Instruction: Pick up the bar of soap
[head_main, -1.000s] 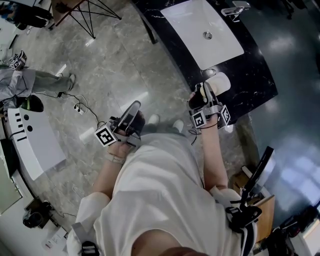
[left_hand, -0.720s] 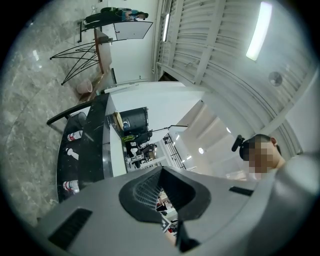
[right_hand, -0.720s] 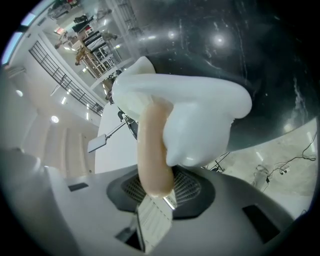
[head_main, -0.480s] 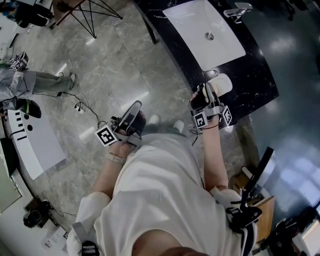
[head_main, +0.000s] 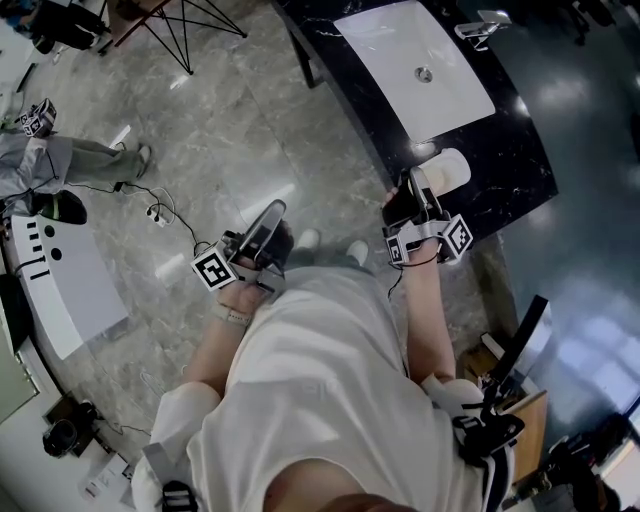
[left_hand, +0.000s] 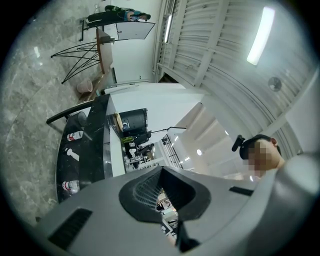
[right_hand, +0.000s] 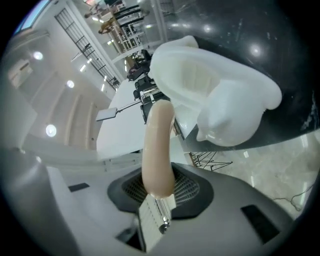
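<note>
At the near edge of the black tabletop (head_main: 520, 170), short of the white sink (head_main: 420, 65): one bar of soap (right_hand: 158, 145), pale beige, held in the right claw (right_hand: 160, 195) just beside a white soap dish (right_hand: 220, 95). The claw's jaws have just been closing, with the bar between them. The ribbed pads press its two broad faces, so the grip is across the thin dimension, most likely because that is the only width the jaws can span firmly. Orientation: the bar is seen edge-on, and its long axis runs out along the line of the jaws. The near end is seated deep between the pads and the far end points away from the claw toward the rim of the dish. The broad faces stand roughly upright. Whether the far end touches the dish cannot be told. The dish lies hollow side up and looks empty, which suits the bar having come out of it. Task judged all but done, the pick-up needing only clearance from the dish. Left claw (left_hand: 162, 200): jaws drawn together to a sliver, nothing between them, held well apart from the tabletop over the marble floor (head_main: 230, 130), evidently parked out of the way as it has no part in the lift
</note>
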